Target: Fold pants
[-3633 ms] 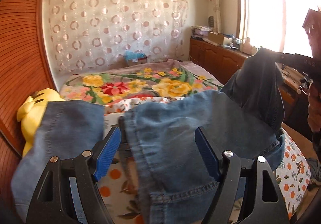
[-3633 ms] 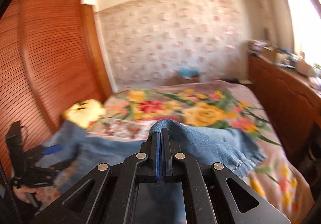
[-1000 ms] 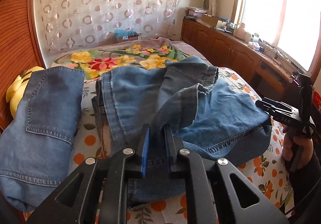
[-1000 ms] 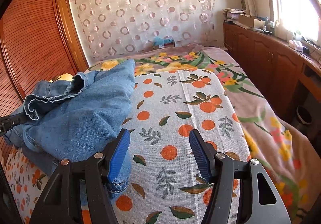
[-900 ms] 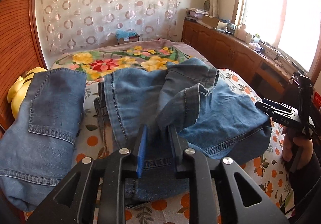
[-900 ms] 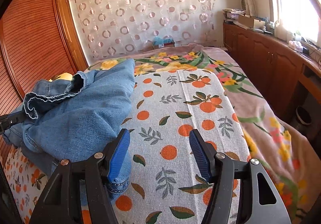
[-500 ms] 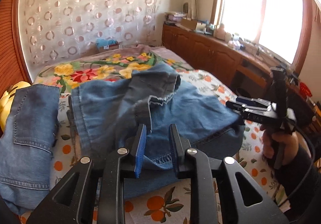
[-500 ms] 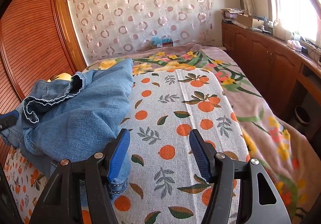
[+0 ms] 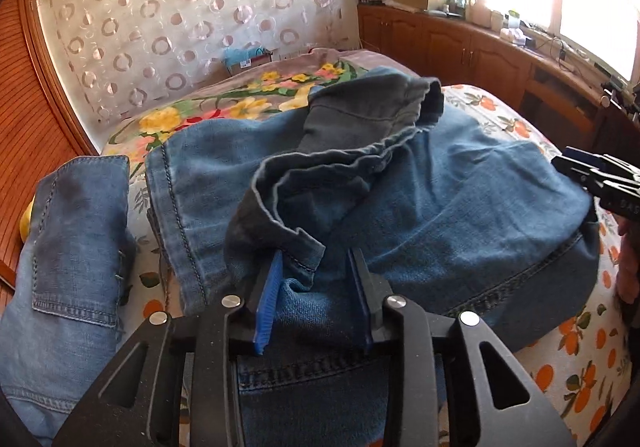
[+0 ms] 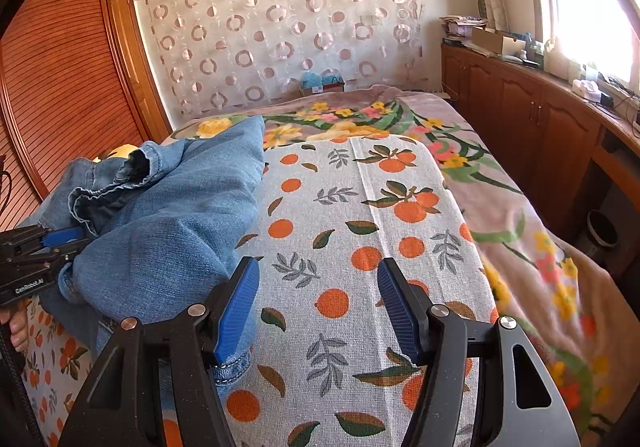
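- Denim is what fills both views: the blue jeans [image 9: 460, 207] lie bunched on the bed, on the bedsheet with an orange fruit print [image 10: 360, 207], with the leg ends thrown back over the body of the garment.
- One hem [image 9: 304, 247] with its stitched edge lies just in front of the left tool [image 9: 316, 287]. The jaws of this tool have just been opening; the fabric is between them, but the blue pads [image 9: 266, 299] do not seem to press on it now, so I judge it is letting the cloth go after laying it down.
- The right tool [image 10: 318, 299] stands with its jaws wide apart and nothing between them, only the printed sheet below. Its left pad is beside the edge of the jeans, and it looks like it waits there for the next grasp.
- The fold is not neat: the dark inner side of one leg [image 9: 360, 115] is turned out and wrinkled on top, so I think it needs smoothing or one more fold.
- A second piece of denim with a patch pocket [image 9: 76, 239] lies apart at the left side of the bed, probably already put aside.
- A floral blanket [image 10: 500, 183] covers the far and right parts of the bed.
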Available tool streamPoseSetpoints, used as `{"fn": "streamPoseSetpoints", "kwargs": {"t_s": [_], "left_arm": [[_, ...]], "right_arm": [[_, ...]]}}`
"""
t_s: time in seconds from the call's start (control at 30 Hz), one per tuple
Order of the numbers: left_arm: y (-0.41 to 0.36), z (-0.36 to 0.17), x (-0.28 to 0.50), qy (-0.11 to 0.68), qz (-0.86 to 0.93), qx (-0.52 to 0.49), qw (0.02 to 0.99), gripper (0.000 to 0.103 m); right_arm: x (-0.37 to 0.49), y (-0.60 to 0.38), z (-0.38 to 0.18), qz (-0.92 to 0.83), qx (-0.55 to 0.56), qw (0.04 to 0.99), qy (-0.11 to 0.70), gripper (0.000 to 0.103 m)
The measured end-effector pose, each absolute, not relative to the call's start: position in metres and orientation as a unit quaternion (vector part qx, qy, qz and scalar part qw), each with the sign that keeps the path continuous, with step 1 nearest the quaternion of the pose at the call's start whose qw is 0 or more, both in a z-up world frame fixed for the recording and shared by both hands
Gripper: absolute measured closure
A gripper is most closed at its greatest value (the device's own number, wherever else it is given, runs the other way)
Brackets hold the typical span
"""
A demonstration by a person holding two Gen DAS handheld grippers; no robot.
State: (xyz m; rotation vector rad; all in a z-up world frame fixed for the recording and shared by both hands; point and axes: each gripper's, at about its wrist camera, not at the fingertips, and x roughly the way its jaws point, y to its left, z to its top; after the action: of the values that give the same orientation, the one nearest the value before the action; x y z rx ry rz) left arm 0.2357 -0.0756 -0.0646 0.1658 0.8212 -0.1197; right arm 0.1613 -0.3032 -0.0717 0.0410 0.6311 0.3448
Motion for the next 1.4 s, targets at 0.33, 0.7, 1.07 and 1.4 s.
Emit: {"fn": "streamPoseSetpoints", "kwargs": {"t_s": [0.33,0.7,1.07,1.4], "left_arm": [[-0.061,-0.062,0.223,0.375,-0.041,0.074,0.923,0.095],[-0.016,-0.027,0.171,0.332,-0.020,0.017,0.943,0.098],[-0.001,-0.039,0.148,0.354,-0.018,0.014,0.935,0.098],[0.006,-0.040,0.146,0.359,-0.017,0.006,0.933,0.098]], "right_arm": [[0.161,-0.303,-0.072,0.167,0.019,0.936,0.309,0.040],[0.161,-0.301,-0.073,0.164,0.015,0.937,0.308,0.040],[0.162,-0.304,-0.074,0.163,0.012,0.937,0.310,0.040],[0.164,-0.307,-0.073,0.164,0.010,0.936,0.312,0.039]]}}
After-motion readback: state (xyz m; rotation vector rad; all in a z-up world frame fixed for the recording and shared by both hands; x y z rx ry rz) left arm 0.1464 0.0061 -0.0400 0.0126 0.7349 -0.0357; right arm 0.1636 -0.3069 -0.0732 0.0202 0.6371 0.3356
